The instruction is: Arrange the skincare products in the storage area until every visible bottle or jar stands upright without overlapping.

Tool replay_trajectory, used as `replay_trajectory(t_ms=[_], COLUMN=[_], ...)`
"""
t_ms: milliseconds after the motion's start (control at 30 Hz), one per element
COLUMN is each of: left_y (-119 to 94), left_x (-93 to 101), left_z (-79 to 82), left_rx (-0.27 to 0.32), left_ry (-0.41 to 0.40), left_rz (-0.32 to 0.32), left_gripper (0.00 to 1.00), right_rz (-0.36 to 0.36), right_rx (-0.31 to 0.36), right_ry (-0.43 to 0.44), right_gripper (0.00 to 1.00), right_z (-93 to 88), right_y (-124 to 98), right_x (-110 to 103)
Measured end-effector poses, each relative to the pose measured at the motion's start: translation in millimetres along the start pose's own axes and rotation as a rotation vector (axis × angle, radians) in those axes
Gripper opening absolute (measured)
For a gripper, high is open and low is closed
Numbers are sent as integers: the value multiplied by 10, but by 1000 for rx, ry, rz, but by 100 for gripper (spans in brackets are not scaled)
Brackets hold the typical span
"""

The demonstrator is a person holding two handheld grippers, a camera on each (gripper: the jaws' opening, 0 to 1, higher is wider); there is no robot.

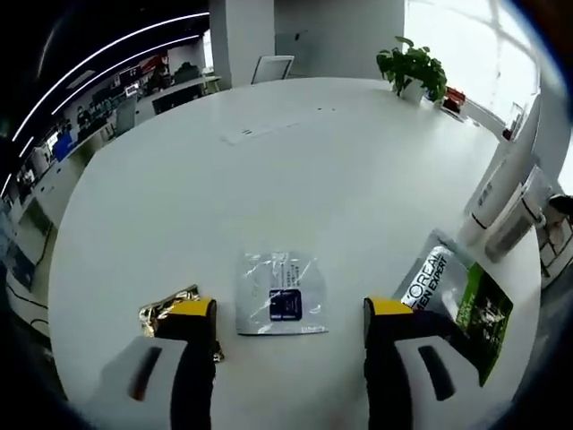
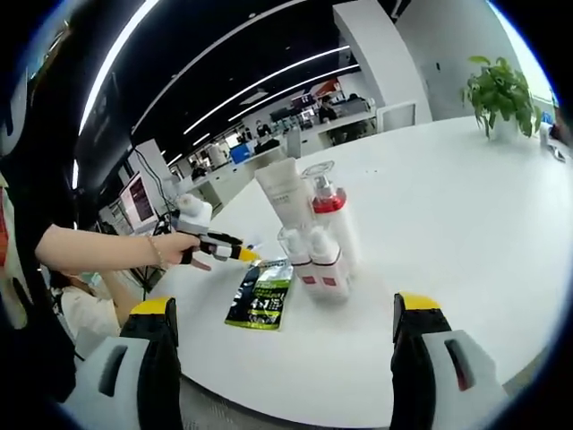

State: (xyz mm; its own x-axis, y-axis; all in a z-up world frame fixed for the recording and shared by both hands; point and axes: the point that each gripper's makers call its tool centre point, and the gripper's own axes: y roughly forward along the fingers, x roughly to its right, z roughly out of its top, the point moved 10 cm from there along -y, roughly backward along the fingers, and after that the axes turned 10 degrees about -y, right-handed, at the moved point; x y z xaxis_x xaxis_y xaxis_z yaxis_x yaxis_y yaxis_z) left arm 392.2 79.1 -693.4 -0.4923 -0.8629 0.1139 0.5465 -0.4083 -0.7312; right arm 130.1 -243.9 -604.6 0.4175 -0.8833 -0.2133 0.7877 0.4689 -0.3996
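Black tongs (image 1: 291,318) with yellow tips, grey housings, bracelet on wrist

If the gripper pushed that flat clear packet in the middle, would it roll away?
Probably not. The clear packet lies flat on the white table, so it would likely slide rather than roll. It looks thin and crinkly, so it would probably flop when lifted. Its shiny film may be slippery.

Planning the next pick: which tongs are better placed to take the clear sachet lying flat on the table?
Left. The clear sachet lies flat between the open left tongs, just ahead. The right tongs are also open but face the standing bottles and the green sachet instead.
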Motion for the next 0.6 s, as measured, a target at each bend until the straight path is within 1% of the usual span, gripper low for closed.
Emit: replay_trajectory(t_ms=[133,233,400,500,600], left_y=[24,21,35,34,38], left_x=[-48,-47,-73,-70,-77], left_z=[61,80,84,88,95], left_rx=[-14,-25,-26,-22,-17], left_ry=[-15,-10,3,12,12], left_rz=[1,-7,-16,-23,-23], left_gripper=[61,59,59,56,50], right_rz=[5,5,2,1,1], right_rx=[-19,-25,-33,-33,-35], right_ry=[-1,-4,1,0,-3], right_gripper=[100,100,100,100,100], right_z=[-8,-9,-18,-18,-16], right_y=[19,22,25,27,25], right_x=[-15,-21,-4,0,-8])
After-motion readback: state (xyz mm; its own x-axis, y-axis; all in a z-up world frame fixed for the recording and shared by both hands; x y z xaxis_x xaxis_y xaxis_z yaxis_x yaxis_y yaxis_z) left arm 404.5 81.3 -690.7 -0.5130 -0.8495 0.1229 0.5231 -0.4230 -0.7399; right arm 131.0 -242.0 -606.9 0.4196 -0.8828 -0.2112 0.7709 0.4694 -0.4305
